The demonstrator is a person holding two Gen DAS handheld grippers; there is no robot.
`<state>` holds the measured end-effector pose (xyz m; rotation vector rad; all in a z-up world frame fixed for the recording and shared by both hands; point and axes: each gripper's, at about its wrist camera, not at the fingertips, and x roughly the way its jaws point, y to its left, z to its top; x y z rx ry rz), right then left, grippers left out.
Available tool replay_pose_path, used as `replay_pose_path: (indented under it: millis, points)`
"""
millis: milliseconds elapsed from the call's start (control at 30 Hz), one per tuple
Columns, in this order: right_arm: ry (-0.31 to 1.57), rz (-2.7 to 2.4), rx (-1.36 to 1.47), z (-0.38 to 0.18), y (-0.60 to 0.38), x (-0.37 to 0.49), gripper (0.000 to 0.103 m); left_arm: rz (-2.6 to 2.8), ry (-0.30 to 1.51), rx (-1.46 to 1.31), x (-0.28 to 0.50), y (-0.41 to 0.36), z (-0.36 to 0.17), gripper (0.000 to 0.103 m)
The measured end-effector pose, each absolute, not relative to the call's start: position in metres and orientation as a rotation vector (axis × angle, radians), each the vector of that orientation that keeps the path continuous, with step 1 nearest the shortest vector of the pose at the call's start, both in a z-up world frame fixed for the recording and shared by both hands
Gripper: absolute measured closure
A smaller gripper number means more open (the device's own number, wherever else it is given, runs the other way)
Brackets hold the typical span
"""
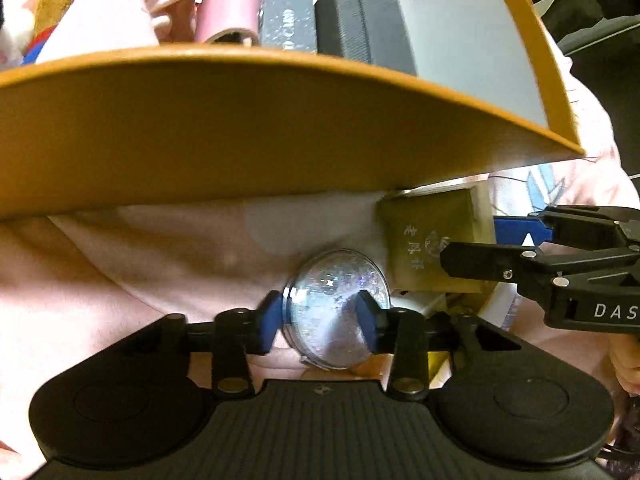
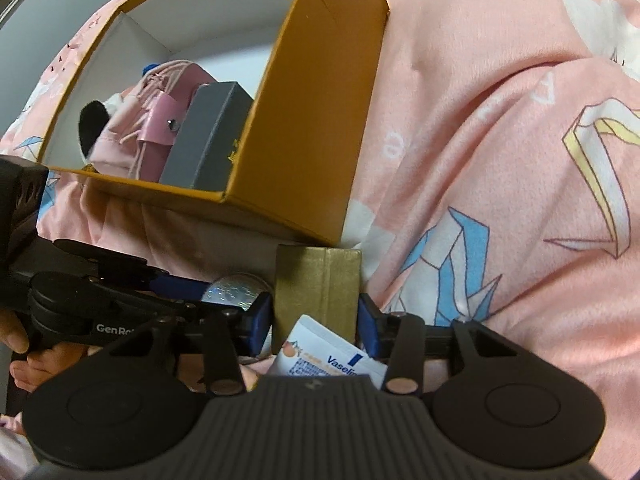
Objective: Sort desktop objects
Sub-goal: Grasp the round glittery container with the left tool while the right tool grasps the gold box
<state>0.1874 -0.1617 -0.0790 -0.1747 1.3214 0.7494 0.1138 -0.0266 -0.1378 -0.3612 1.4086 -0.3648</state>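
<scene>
In the left wrist view my left gripper (image 1: 320, 320) is shut on a round glittery clear case (image 1: 336, 308), its blue pads pressed on both sides. Behind it stands an orange box (image 1: 240, 132) holding a pink pouch (image 1: 230, 0) and dark boxes (image 1: 360, 20). A gold box (image 1: 424, 232) lies to the right, with my right gripper around it. In the right wrist view my right gripper (image 2: 316, 320) has its pads on either side of the gold box (image 2: 316, 288), close to its sides; contact is unclear. A white Vaseline packet (image 2: 328, 356) lies in front. The glittery case (image 2: 236, 288) shows at left.
Everything lies on a pink printed blanket (image 2: 500, 160). The orange box (image 2: 312, 120) is open at the top, with a pink pouch (image 2: 132, 128), a grey box (image 2: 208, 132) and a plush toy (image 2: 92, 124) inside. Its right half shows bare white floor.
</scene>
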Motion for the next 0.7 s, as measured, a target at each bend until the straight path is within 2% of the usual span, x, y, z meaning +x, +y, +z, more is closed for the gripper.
replay_pose_path:
  millis: [100,433,533,567,700]
  points:
    - [1.317,0.768,-0.166,-0.073,-0.161,0.185,0.056,-0.371,1.371,-0.342,0.107,-0.026,-0.128,0.070]
    - [1.328,0.759,-0.212,-0.083,-0.162,0.190,0.056,-0.478,1.307,-0.285,0.091,-0.037,-0.103,0.072]
    - [1.327,0.765,-0.225,-0.084,-0.161,0.191,0.056,-0.465,1.336,-0.288,0.093,-0.041,-0.109,0.077]
    - [1.327,0.768,-0.230,-0.084,-0.161,0.191,0.056,-0.457,1.338,-0.280,0.093,-0.041,-0.110,0.081]
    - [1.314,0.768,-0.238,-0.084,-0.156,0.193,0.056,-0.448,1.328,-0.279,0.087,-0.036,-0.107,0.083]
